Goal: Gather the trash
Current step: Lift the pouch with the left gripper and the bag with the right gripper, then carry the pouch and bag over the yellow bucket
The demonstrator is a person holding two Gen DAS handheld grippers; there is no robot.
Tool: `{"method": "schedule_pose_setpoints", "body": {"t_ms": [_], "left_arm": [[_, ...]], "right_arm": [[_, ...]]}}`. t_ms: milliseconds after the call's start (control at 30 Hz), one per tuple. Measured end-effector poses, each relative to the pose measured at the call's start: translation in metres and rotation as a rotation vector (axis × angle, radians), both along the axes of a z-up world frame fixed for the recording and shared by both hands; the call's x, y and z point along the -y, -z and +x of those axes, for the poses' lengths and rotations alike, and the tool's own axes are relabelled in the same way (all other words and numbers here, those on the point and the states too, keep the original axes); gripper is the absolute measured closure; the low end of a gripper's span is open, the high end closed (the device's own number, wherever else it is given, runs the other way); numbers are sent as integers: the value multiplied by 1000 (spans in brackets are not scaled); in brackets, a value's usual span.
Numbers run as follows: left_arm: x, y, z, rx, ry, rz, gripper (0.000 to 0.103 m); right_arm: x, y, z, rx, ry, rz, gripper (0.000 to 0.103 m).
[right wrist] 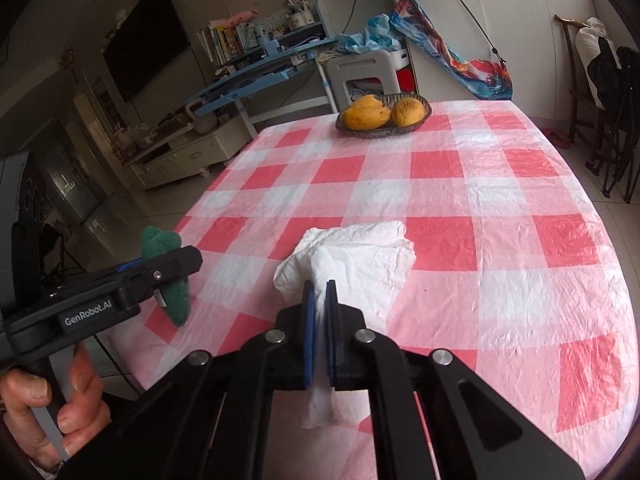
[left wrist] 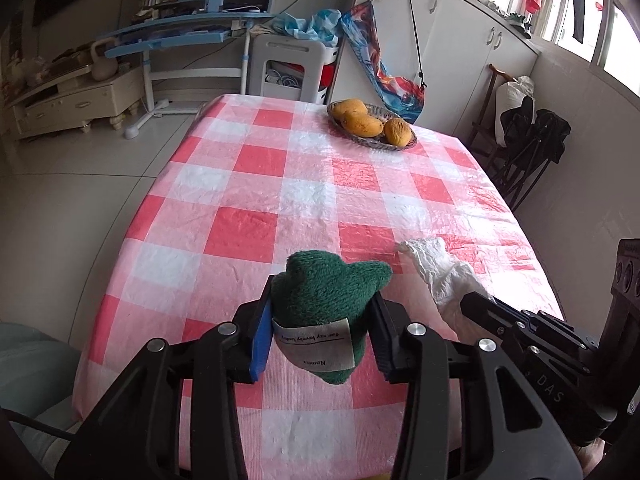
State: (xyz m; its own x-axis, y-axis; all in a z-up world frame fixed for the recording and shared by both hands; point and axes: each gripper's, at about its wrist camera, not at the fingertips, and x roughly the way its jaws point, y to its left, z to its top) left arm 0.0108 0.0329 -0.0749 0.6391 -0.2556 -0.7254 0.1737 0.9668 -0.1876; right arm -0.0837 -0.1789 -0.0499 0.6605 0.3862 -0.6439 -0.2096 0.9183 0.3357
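Observation:
A crumpled white paper tissue [right wrist: 360, 260] lies on the checked tablecloth near the front edge; my right gripper [right wrist: 319, 292] is shut on its near end, and a strip of it hangs down between the blue pads. The same tissue [left wrist: 440, 272] shows at the right of the left wrist view, with the right gripper [left wrist: 476, 304] on it. My left gripper [left wrist: 320, 308] is shut on a green fluffy cloth [left wrist: 328, 296] with a white label, held just above the table. That cloth [right wrist: 168, 272] also appears at the left of the right wrist view, in the left gripper [right wrist: 176, 268].
A woven basket [left wrist: 372, 140] with three mangoes [left wrist: 362, 124] sits at the table's [left wrist: 240, 184] far side. Beyond stand a white chair [left wrist: 288, 68], a blue desk and white cabinets. A folding chair with dark clothes [left wrist: 532, 140] is at the right. A hand [right wrist: 48, 412] holds the left gripper's handle.

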Motion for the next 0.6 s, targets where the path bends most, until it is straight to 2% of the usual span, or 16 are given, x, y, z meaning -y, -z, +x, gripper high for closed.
{"method": "schedule_pose_setpoints", "body": {"t_ms": [200, 600], "left_arm": [[-4, -8, -30, 44, -14, 0, 63], [0, -16, -93, 95, 11, 41, 63]], "right_arm": [[-3, -11, -25, 31, -35, 11, 97], [-6, -14, -88, 25, -93, 10, 97]]}}
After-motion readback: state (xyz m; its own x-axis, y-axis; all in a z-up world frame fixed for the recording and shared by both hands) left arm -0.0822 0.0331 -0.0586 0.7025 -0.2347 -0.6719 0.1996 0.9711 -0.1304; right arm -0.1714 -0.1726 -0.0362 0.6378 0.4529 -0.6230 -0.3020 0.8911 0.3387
